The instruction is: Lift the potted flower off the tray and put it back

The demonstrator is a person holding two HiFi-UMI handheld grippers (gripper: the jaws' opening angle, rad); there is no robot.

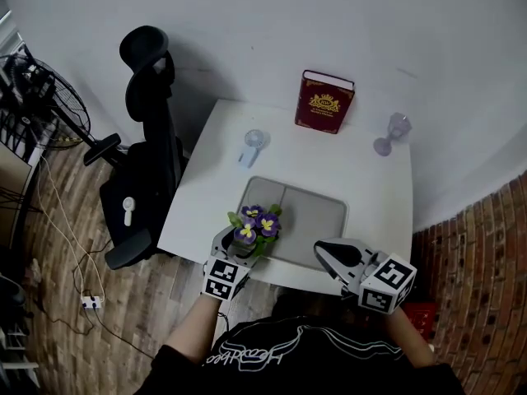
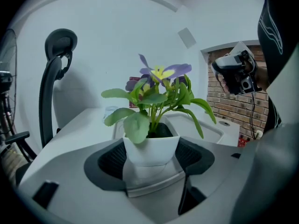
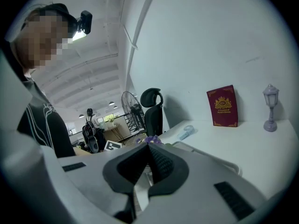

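The potted flower [image 1: 255, 225], purple and yellow blooms in a white pot [image 2: 152, 148], stands at the near left corner of the grey tray [image 1: 317, 216]. My left gripper [image 1: 247, 242] reaches in from the table's front edge, and its black pads [image 2: 114, 160] sit against both sides of the pot. My right gripper [image 1: 323, 250] hovers over the front edge to the right of the tray. Its jaws are closed together with nothing between them [image 3: 148, 149]. In the right gripper view the purple blooms [image 3: 150, 139] peek just over the jaw tips.
A red book [image 1: 324, 102] stands upright at the table's back edge, with a small lantern ornament [image 1: 395, 132] to its right. A pale blue hand fan [image 1: 252, 145] lies behind the tray. A black office chair [image 1: 152, 138] stands left of the table. A brick wall [image 1: 478, 245] is on the right.
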